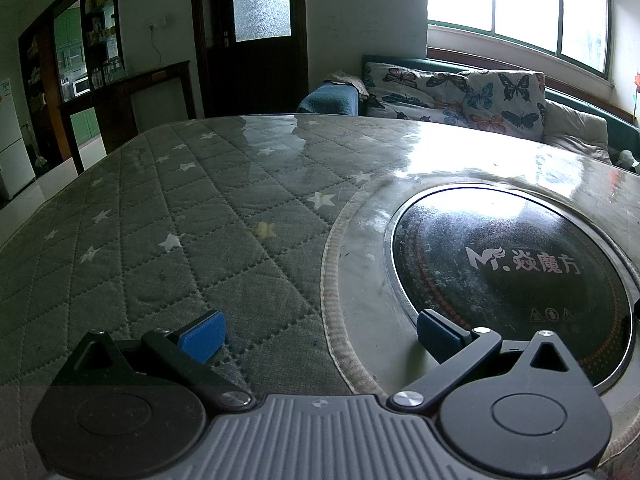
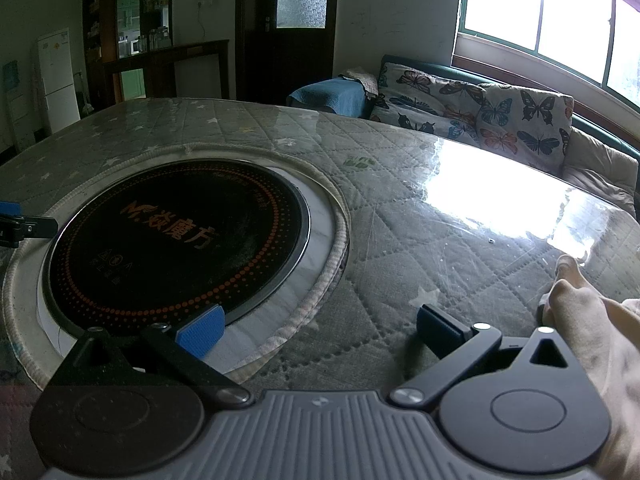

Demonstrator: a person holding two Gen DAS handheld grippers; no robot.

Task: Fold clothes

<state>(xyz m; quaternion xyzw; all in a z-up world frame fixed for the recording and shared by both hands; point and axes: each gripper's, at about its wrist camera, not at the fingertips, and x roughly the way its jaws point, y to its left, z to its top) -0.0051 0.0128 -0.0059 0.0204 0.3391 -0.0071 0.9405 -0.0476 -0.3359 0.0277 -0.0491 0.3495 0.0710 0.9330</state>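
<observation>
- Where the left claw [image 1: 320, 332] is seen, its blue-padded fingers [image 1: 202, 336] are spread wide and nothing is held between them; it is poised low over the table [image 1: 160, 208].
- Right claw [image 2: 318, 330]: likewise spread wide and empty, one blue pad [image 2: 200, 334] lying over the edge of the hob and the other over the quilted cloth.
- Hand [image 2: 592, 320]: seen at the right edge of the right wrist view, beside the right claw, fingertips resting on the table top.
- Left claw's finger tip [image 2: 10, 208]: glimpsed at the far left edge of the right wrist view, at the rim of the hob's surround.
- Hob [image 1: 516, 268]: round, black, glossy, printed with a logo and a ring of orange dots; set into the table between the two claws, bordered by a pale trimmed ring.
- Table cover [image 2: 420, 208]: grey-green quilted cloth with stars, laid under a clear shiny sheet that reflects the window.
- Clothes: no garment can be made out on the table in either view.
- Sofa [image 1: 460, 96]: behind the table, carrying butterfly-print cushions and a blue cloth on its arm.
- Window [image 1: 520, 4]: bright, above the sofa.
- Door [image 1: 256, 32]: dark, with a frosted pane.
- Fridge [image 2: 58, 76]: white, by the far wall.
</observation>
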